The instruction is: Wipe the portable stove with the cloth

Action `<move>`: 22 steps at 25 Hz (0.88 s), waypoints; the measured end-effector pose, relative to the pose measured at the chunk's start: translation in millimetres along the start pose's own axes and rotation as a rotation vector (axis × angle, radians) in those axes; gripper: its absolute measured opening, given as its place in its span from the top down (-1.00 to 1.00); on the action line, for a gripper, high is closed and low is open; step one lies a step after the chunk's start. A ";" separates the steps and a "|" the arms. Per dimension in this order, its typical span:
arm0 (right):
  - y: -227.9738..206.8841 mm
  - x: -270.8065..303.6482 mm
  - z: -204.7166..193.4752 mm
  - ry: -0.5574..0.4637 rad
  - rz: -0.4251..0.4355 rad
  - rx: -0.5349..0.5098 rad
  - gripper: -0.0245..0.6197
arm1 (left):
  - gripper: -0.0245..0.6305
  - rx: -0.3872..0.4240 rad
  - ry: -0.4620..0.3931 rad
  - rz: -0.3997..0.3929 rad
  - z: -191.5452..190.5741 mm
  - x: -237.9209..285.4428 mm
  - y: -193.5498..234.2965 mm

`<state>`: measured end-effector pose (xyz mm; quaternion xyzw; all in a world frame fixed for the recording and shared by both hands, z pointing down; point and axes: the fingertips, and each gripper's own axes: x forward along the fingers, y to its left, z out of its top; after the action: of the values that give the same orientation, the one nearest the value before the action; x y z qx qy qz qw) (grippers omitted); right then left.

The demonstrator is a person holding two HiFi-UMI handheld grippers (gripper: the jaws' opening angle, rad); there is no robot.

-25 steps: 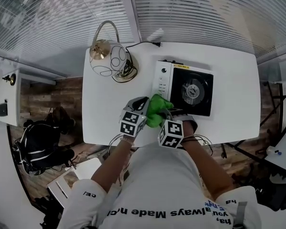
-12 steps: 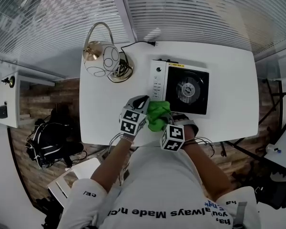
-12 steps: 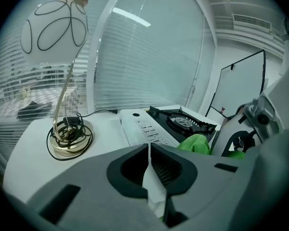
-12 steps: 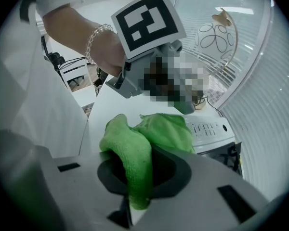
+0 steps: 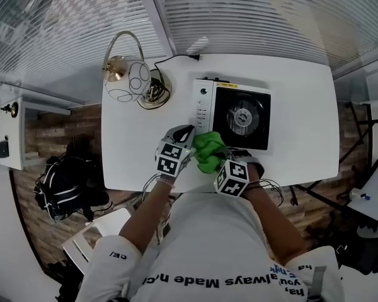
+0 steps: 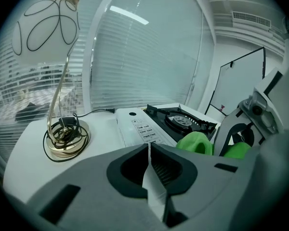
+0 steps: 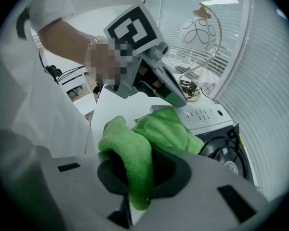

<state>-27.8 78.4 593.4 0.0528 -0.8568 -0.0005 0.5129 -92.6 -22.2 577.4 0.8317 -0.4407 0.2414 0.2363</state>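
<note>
Green cloth (image 7: 135, 153) is bunched and pinched in the right claw (image 5: 219, 158), at the near left corner of the portable stove (image 5: 239, 115), close to the counter's (image 5: 132, 162) near edge. The left claw (image 6: 149, 150), pressed together on nothing, sits just beside it. To wipe well, hold the pinch firm, press the wad flat and sweep steadily across toward the burner.

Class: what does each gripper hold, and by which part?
The right gripper is shut on a bunched fold of the green cloth. The left gripper is shut and holds nothing.
</note>
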 end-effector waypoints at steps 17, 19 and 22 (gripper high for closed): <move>-30.3 -23.8 -27.1 -0.039 -0.014 0.162 0.80 | 0.85 0.013 0.026 0.007 -3.8 6.0 -8.2; -31.3 -25.7 -30.1 -0.042 -0.017 0.171 0.80 | 0.85 0.020 0.029 0.012 -3.5 6.2 -8.6; -32.7 -28.0 -34.9 -0.041 -0.019 0.179 0.80 | 0.85 0.034 0.036 0.018 -3.6 6.6 -8.1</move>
<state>19.0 50.3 583.6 0.1068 -0.8632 0.0702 0.4884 -83.1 -20.1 582.7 0.8271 -0.4397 0.2658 0.2279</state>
